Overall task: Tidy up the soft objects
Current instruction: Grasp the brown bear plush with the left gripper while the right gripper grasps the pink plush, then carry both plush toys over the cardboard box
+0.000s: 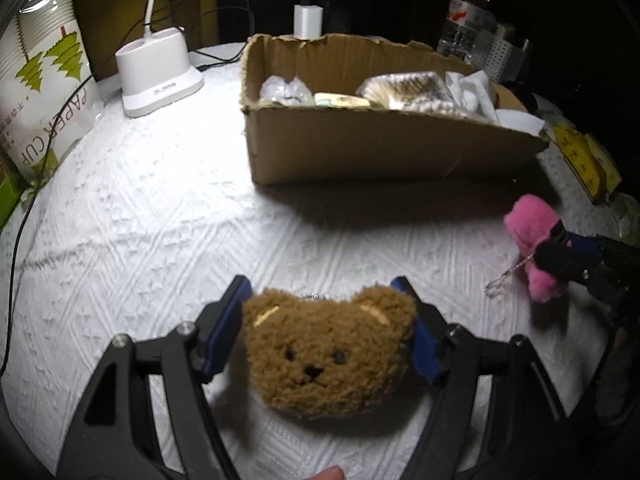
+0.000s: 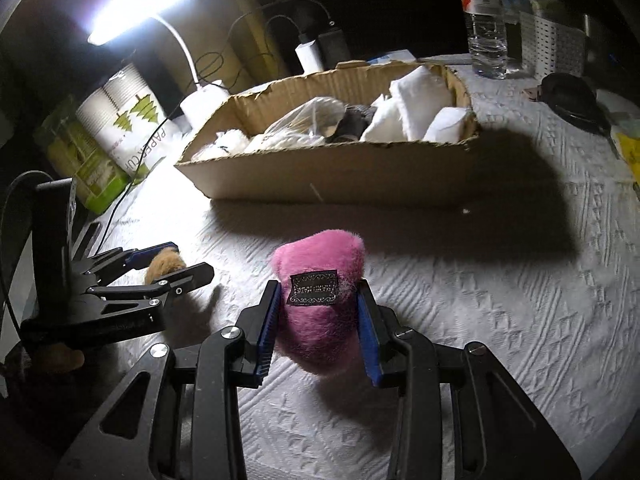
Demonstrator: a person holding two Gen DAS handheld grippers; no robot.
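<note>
My left gripper [image 1: 326, 344] clamped a brown bear-face plush [image 1: 326, 350] between its blue pads above the white textured tablecloth [image 1: 160, 208], while my right gripper [image 2: 318, 320] pinched a pink plush [image 2: 320, 304], its dark label facing up. Both toys were held on the near side of the open cardboard box [image 1: 380, 152], already filled with white soft items; a lit desk lamp [image 2: 140, 4] stood far left
</note>
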